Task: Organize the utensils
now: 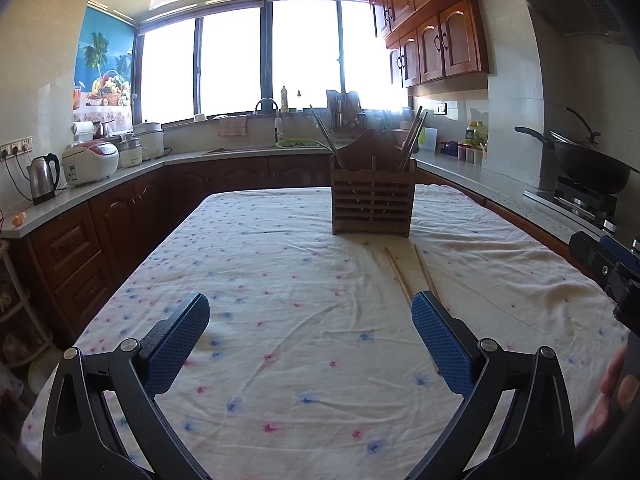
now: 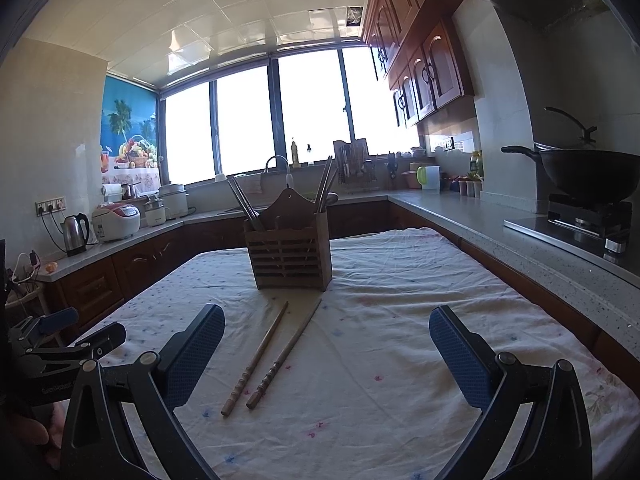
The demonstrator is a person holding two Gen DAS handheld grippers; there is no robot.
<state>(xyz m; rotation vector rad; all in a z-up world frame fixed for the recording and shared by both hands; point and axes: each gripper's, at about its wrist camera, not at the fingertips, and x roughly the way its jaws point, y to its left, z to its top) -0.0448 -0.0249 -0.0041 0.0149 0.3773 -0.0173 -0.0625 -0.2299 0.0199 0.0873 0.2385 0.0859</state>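
Two wooden chopsticks (image 2: 276,354) lie side by side on the cloth-covered bench (image 2: 400,300) before the slatted holder (image 2: 288,254), so the right tool (image 2: 326,350), wide open and empty like the left tool (image 1: 310,344), should straddle one stick mid-length before closing.

In the left wrist view, the near ends of the two wooden chopsticks (image 1: 404,276) ran out of sight behind the left gripper's (image 1: 310,344) finger at 4 o'clock. The right gripper (image 1: 604,268) was cut off at 3 o'clock. Slats of the wooden holder (image 2: 289,254) hid its utensils' lower ends.
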